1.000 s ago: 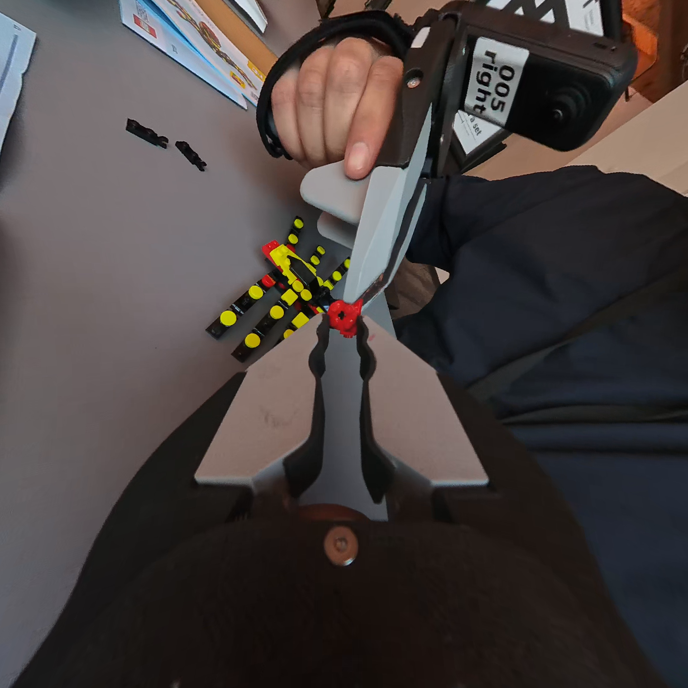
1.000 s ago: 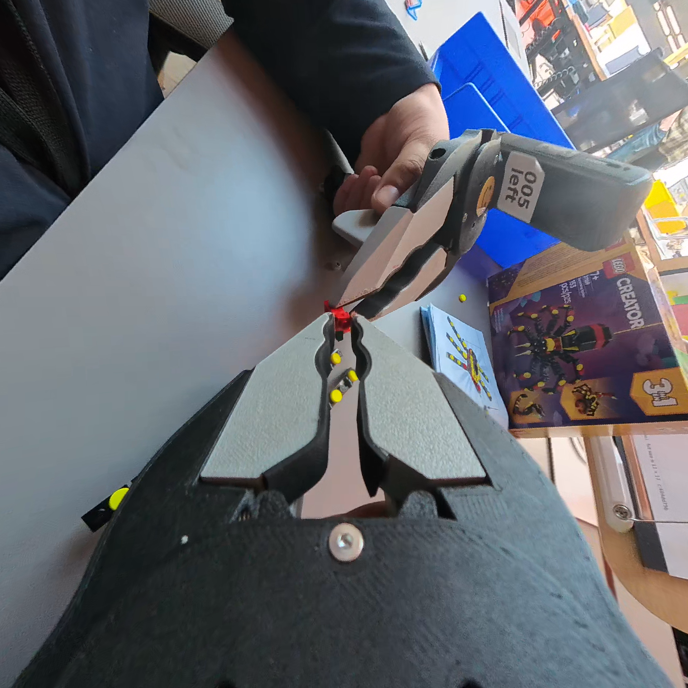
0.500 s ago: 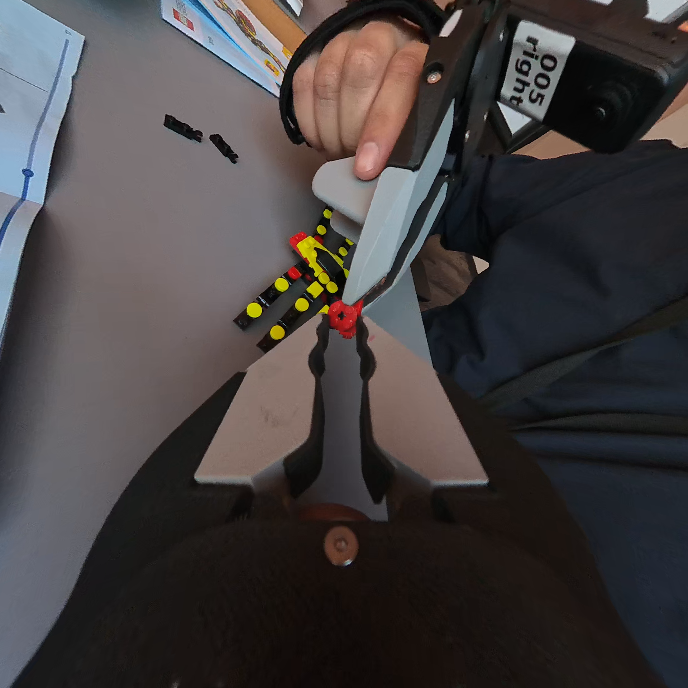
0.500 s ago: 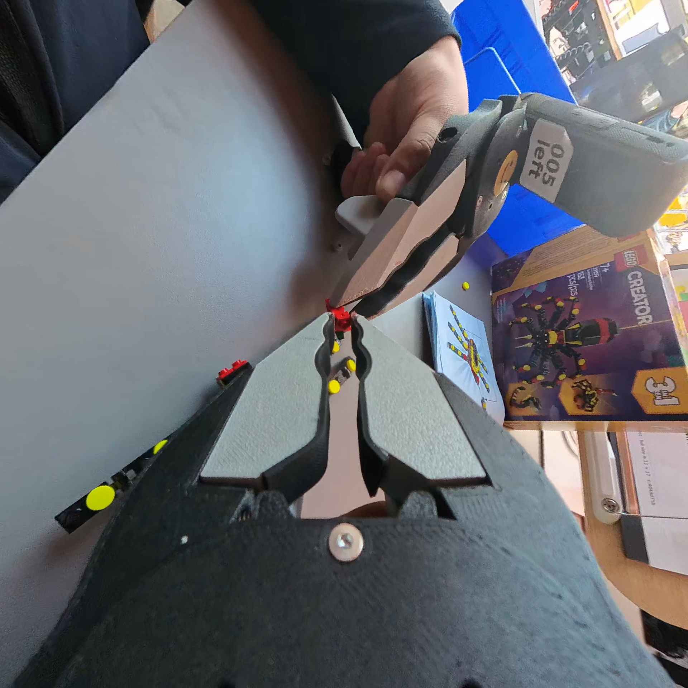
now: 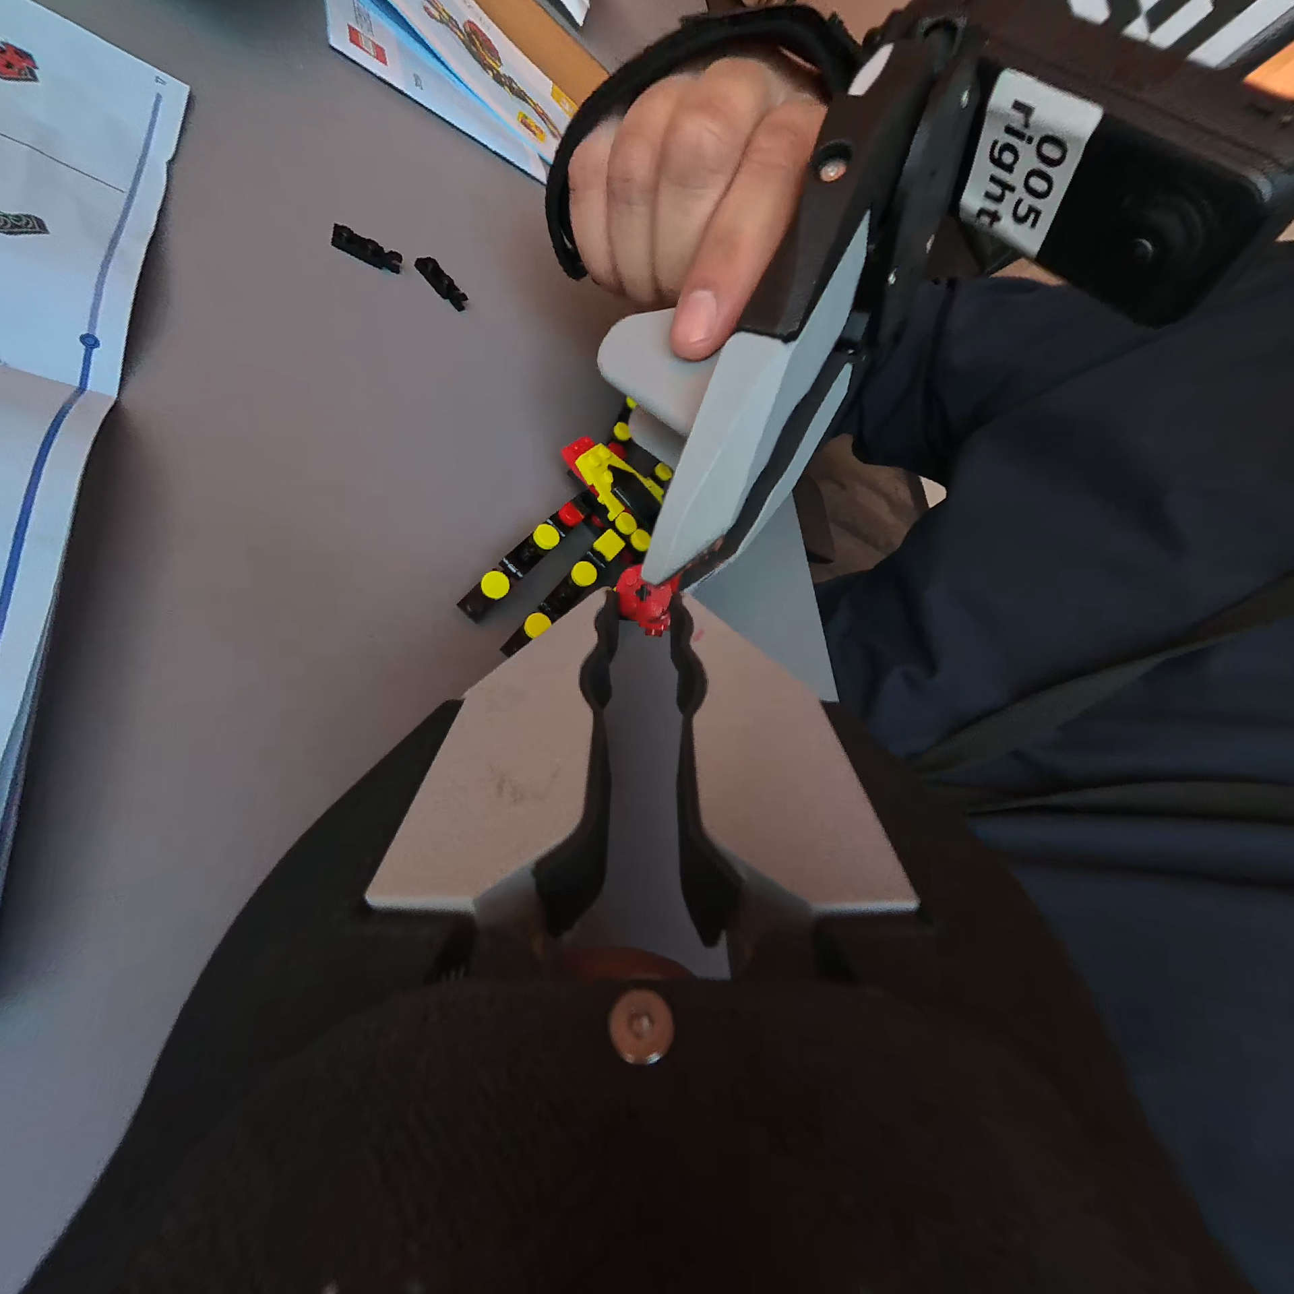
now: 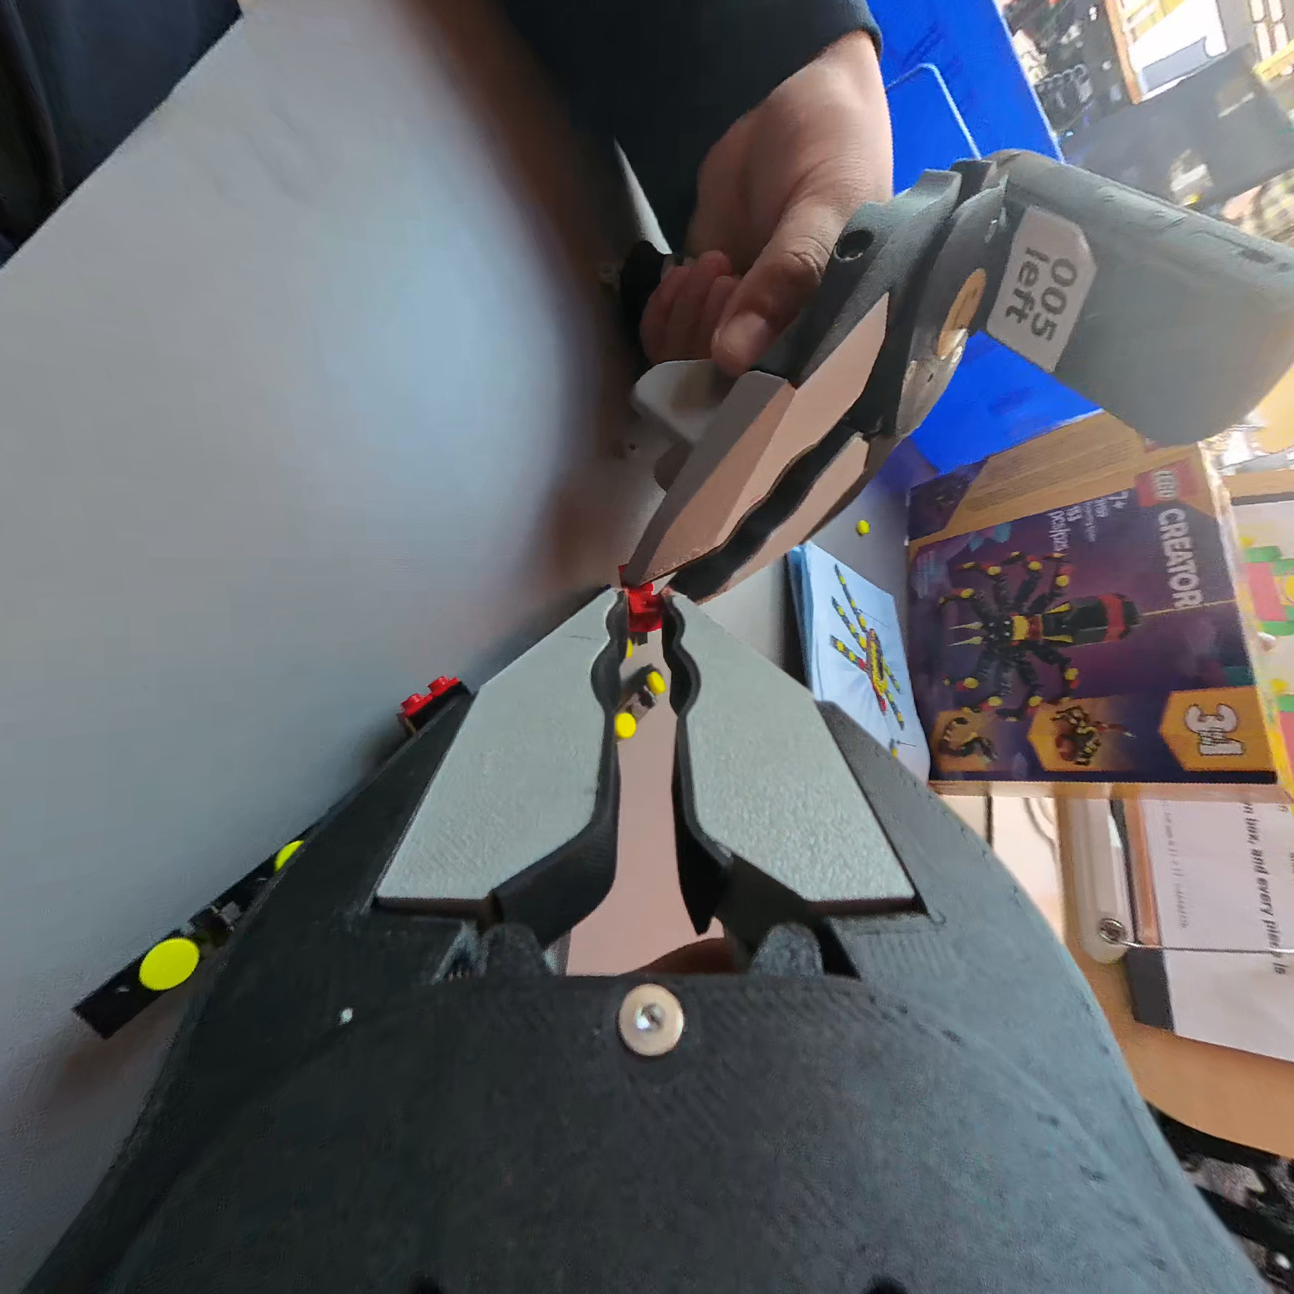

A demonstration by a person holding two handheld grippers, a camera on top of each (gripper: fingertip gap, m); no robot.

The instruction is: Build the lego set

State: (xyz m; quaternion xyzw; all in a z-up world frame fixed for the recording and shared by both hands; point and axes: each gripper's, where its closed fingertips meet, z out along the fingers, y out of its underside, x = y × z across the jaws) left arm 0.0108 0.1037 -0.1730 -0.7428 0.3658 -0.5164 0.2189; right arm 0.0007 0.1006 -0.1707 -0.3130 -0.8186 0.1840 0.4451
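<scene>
A small red lego piece [image 5: 641, 603] is held in the air between both grippers, tip to tip. My left gripper [image 5: 641, 616] is shut on it from below. My right gripper [image 5: 662, 575] comes in from the upper right and pinches the same piece. In the right wrist view my right gripper [image 6: 643, 610] is shut on the red piece [image 6: 643, 608], and the left gripper [image 6: 648, 585] meets it from above. The black, yellow and red lego model [image 5: 581, 532] lies on the grey table [image 5: 280, 490] just behind the tips. Parts of the model [image 6: 168, 963] show in the right wrist view.
Two small black pieces [image 5: 367, 248] lie at the far left. An instruction sheet [image 5: 56, 280] and booklets [image 5: 455, 77] lie at the table's edges. The set's box [image 6: 1092, 630], another booklet [image 6: 861, 658], a blue bin [image 6: 938, 140] and a loose yellow stud [image 6: 863, 526] are beyond.
Both grippers have stayed shut on the red piece and moved together a little over the table. More of the instruction sheet and of the model's side has come into view.
</scene>
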